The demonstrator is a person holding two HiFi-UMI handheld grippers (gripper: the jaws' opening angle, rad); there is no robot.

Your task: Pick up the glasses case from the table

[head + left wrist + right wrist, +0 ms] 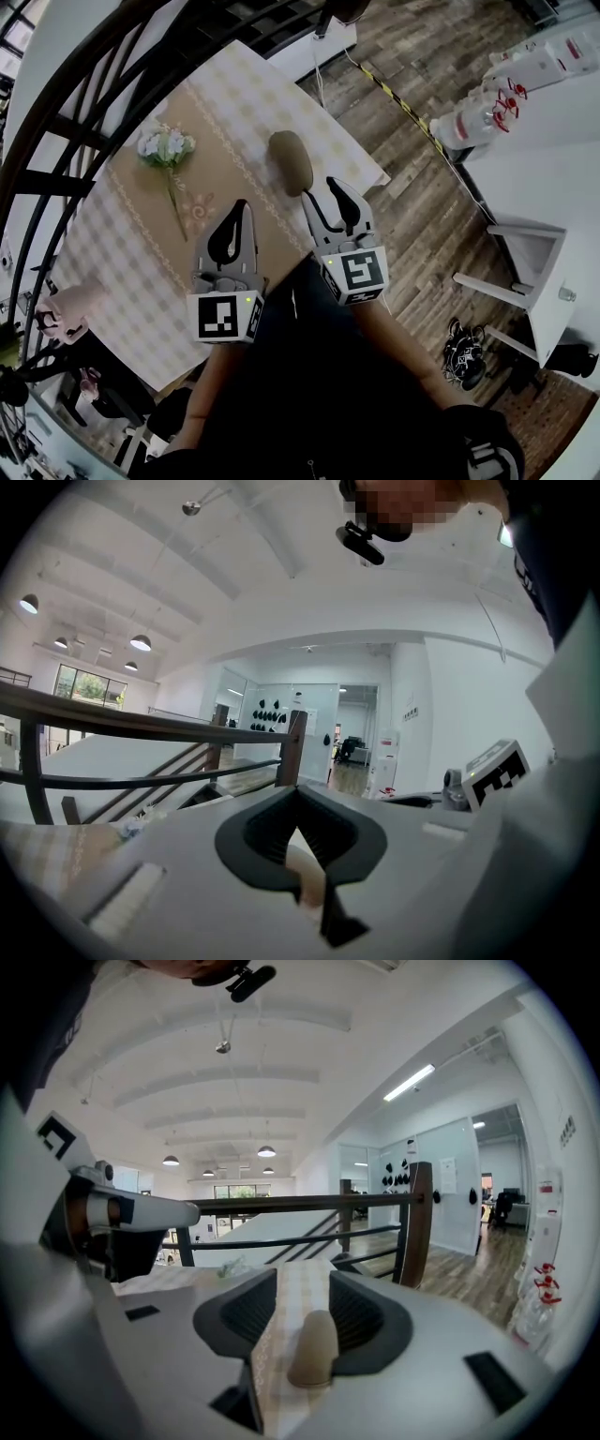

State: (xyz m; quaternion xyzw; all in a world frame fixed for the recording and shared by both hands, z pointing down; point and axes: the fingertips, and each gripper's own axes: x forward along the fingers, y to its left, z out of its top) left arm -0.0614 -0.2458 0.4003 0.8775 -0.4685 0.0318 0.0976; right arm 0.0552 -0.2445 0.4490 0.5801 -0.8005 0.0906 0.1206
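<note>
Dark-sleeved arms hold both grippers low over the near edge of the table (112,248). Left gripper (241,206) has its fingers closed tip to tip with nothing between them, as its own view (298,794) confirms. Right gripper (322,190) holds its fingers moderately apart; in the right gripper view (298,1307) the glasses case (314,1347) is framed in that gap, not clamped. The glasses case (291,161) is a smooth, rounded, tan-brown oval, closed, lying flat on the checked tablecloth (253,89). It sits just past the right gripper's fingertips, nearer the table's right-hand corner. Further off, toward the far-left edge, lies a small bunch of pale flowers (167,147), and beyond it runs a dark railing (56,131).
</note>
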